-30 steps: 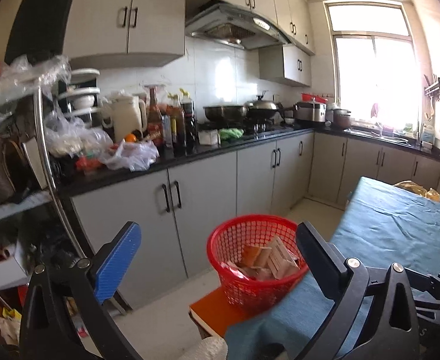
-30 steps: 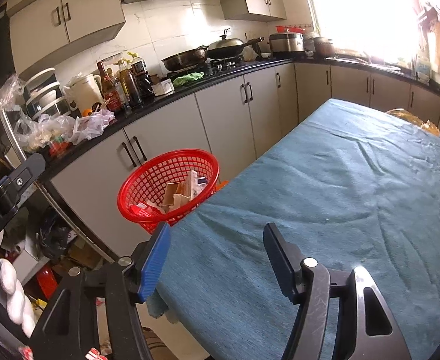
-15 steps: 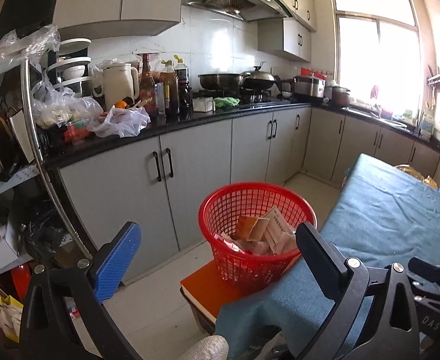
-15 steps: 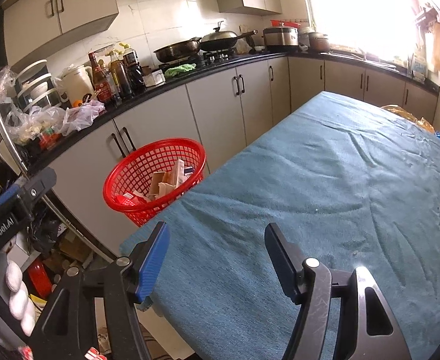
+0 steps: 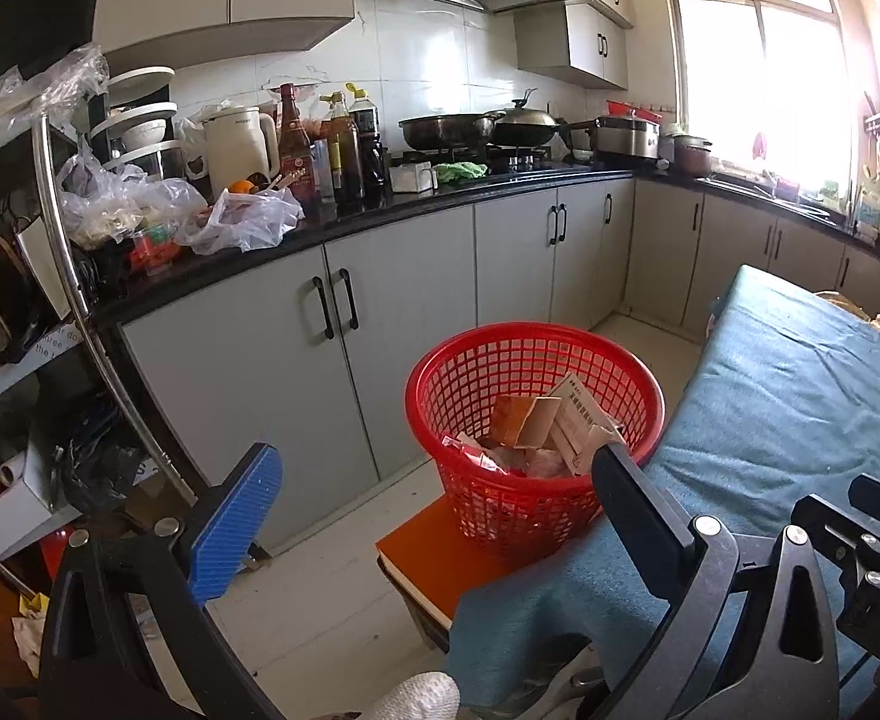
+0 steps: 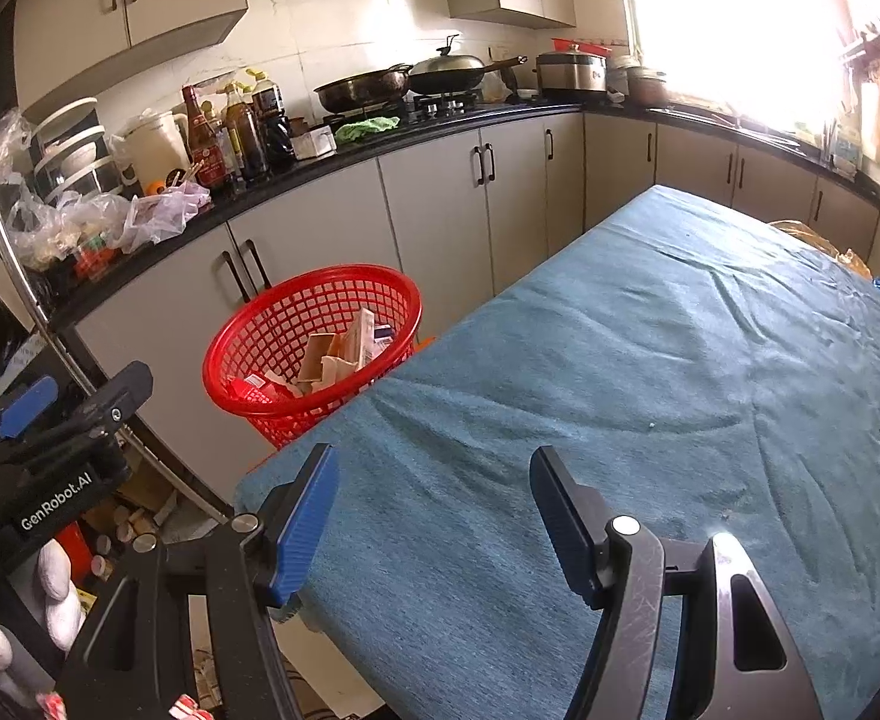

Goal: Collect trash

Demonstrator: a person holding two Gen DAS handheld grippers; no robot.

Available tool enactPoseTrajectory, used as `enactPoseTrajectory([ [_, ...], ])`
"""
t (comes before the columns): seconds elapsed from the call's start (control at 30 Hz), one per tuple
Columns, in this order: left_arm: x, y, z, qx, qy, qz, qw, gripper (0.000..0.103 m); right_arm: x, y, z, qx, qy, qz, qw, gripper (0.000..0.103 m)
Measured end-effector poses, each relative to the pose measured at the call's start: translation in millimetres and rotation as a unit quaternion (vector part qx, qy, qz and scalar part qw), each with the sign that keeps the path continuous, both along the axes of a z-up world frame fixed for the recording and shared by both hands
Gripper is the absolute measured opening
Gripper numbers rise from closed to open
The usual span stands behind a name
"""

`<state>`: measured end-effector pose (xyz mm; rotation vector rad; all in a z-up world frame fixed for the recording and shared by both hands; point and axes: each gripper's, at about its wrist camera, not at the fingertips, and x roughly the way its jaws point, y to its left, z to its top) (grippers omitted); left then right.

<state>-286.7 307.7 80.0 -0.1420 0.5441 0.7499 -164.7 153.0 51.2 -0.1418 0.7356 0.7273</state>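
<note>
With both the left gripper [image 5: 434, 516] and the right gripper [image 6: 434, 516] hanging released and empty, the trash [image 5: 550, 432] is lying in the red basket [image 5: 451, 372] beside the cloth-covered surface [image 6: 649, 372], where 1 careless nudge is likely risking a tip-over.

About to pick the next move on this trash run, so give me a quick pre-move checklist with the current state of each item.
1. Left gripper open, nothing between its fingers: ok.
2. Right gripper open, nothing between its fingers: ok.
3. Red basket upright on the orange stool: ok.
4. Room left in basket above the cardboard scraps: ok.
5. Trash left on the blue tablecloth: none visible.
6. Trash elsewhere: cannot tell.
</note>
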Motion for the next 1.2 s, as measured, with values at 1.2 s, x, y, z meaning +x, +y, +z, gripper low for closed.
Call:
enactPoseTrajectory([
  [1.2,14,9,-26,-0.027,0.042,-0.012,0.9987,0.103,-3,13,-12,-0.020,-0.004,0.005,1.000,0.073],
])
